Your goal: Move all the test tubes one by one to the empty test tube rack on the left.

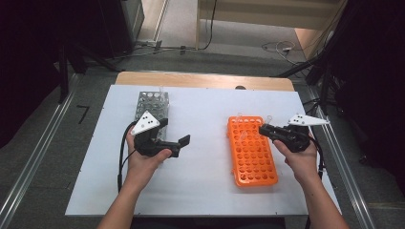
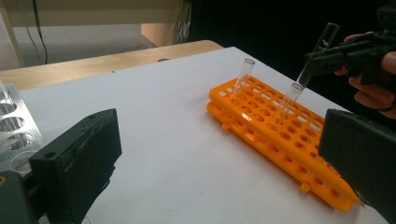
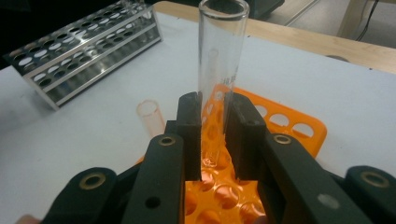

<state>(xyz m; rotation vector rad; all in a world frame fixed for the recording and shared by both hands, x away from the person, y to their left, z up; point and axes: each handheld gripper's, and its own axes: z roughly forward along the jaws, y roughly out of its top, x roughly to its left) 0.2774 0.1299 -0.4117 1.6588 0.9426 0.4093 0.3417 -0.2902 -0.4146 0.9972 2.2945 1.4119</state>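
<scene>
My right gripper (image 3: 217, 109) is shut on a clear glass test tube (image 3: 219, 65), which stands upright between its pads, its lower end just above the orange rack (image 3: 289, 126). In the high view the right gripper (image 1: 263, 129) hovers over the far right part of the orange rack (image 1: 250, 157). Two more tubes (image 2: 243, 77) (image 2: 287, 100) stand tilted in holes at the rack's far end. My left gripper (image 1: 174, 132) is wide open and holds nothing, beside the metal rack (image 1: 153, 102). The left gripper view looks between its own jaws at the held tube (image 2: 323, 44).
The white board (image 1: 205, 181) covers a wooden table (image 1: 200, 78). The metal rack (image 3: 88, 51) has several holes, and it stands at the back left. Cables lie on the floor beyond the table. Bare board lies between the two racks.
</scene>
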